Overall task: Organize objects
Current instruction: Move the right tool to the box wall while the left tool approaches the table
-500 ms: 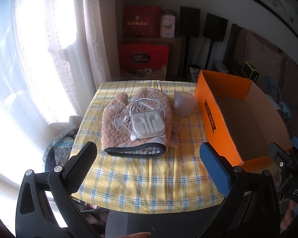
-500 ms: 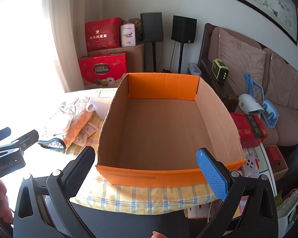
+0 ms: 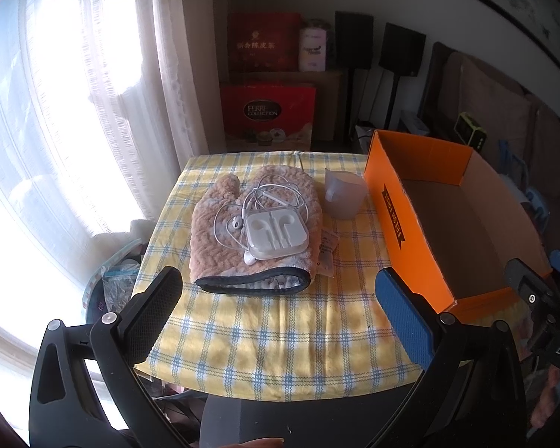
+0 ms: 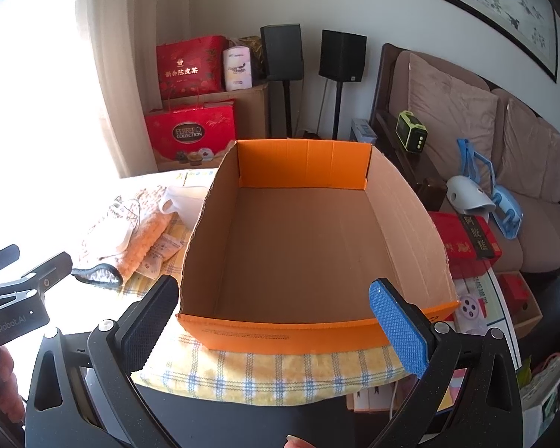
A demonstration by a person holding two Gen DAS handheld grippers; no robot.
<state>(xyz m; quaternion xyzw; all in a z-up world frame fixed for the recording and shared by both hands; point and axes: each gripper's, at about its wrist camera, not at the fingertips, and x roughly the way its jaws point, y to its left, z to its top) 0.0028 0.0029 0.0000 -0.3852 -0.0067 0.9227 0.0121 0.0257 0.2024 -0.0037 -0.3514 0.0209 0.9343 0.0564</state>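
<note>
A tan oven mitt lies on the yellow checked tablecloth. On it rest a white earphone case and tangled white earphones. A translucent measuring cup stands right of the mitt, and a small paper packet lies by the mitt's cuff. An open, empty orange cardboard box sits on the right; it also fills the right wrist view. My left gripper is open and empty, short of the mitt. My right gripper is open and empty at the box's near wall.
A bright curtained window is on the left. Red gift boxes and black speakers stand behind the table. A sofa with clutter is on the right. The left gripper shows at the right wrist view's left edge.
</note>
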